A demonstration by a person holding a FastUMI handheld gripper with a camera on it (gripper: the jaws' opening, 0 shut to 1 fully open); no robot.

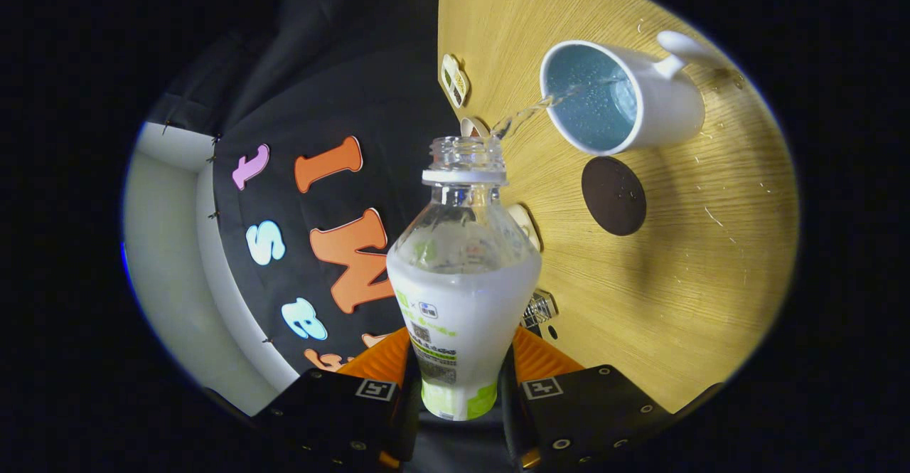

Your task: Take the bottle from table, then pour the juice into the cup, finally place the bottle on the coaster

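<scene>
I am holding my gripper (458, 388) clamped on the bottle (462, 281), one finger pressing each side of its labelled lower body. The bottle is tipping toward the white cup (625, 96), which is standing on the wooden table (697, 259) beyond the fingers. A thin clear stream (530, 112) is running from the uncapped neck into the cup (droplets are dotting the wood). The dark round coaster (613, 195) is lying just beside the cup.
</scene>
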